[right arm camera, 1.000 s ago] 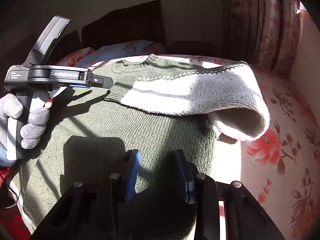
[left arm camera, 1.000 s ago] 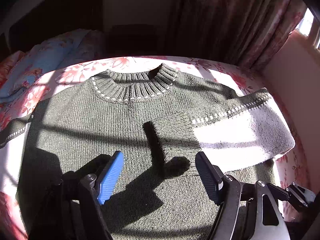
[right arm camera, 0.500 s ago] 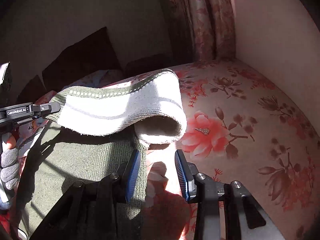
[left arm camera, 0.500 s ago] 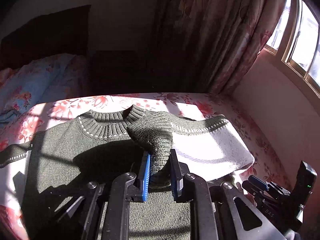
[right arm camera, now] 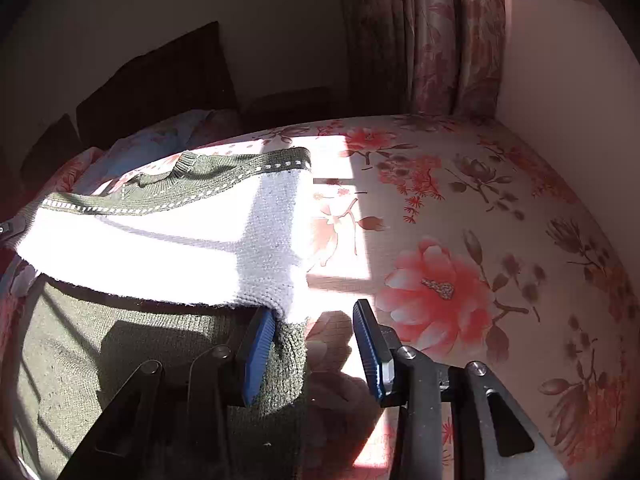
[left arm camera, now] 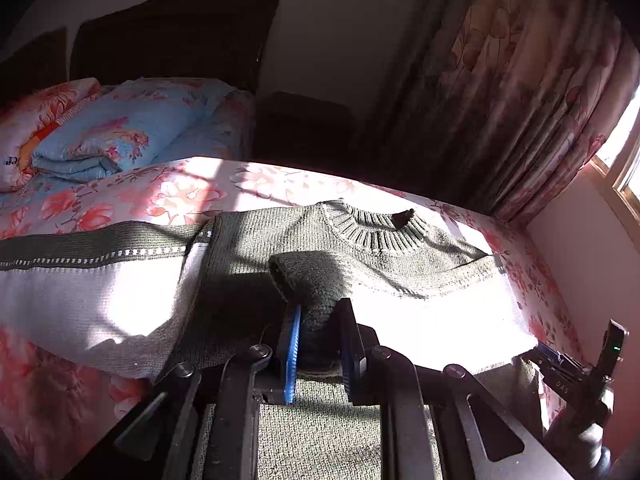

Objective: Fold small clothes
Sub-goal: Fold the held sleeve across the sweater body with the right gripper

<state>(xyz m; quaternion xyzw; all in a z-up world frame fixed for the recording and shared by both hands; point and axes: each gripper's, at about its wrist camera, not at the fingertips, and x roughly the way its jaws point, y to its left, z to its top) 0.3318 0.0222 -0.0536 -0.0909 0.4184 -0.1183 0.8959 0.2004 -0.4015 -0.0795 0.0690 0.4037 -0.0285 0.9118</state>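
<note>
We are mid-fold on the sleeves. The bed [right arm camera: 500, 208], under a floral sheet with sun across it, carries the green sweater [left arm camera: 256, 248] spread flat near its foot; a curtain [left arm camera: 520, 100] and folded quilt [left arm camera: 120, 136] lie beyond. Our left tool [left arm camera: 320, 344] is clamped on the sleeve cuff [left arm camera: 312, 284], laid across the chest. Our right tool [right arm camera: 312, 352] stands open at the sweater's side edge. Next, we judge, comes releasing the cuff and fetching the other sleeve [left arm camera: 80, 272].

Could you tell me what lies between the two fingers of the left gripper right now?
In the left wrist view, a bunched fold of the dark green sweater sits between the fingers of the left gripper, which are shut on it.
</note>
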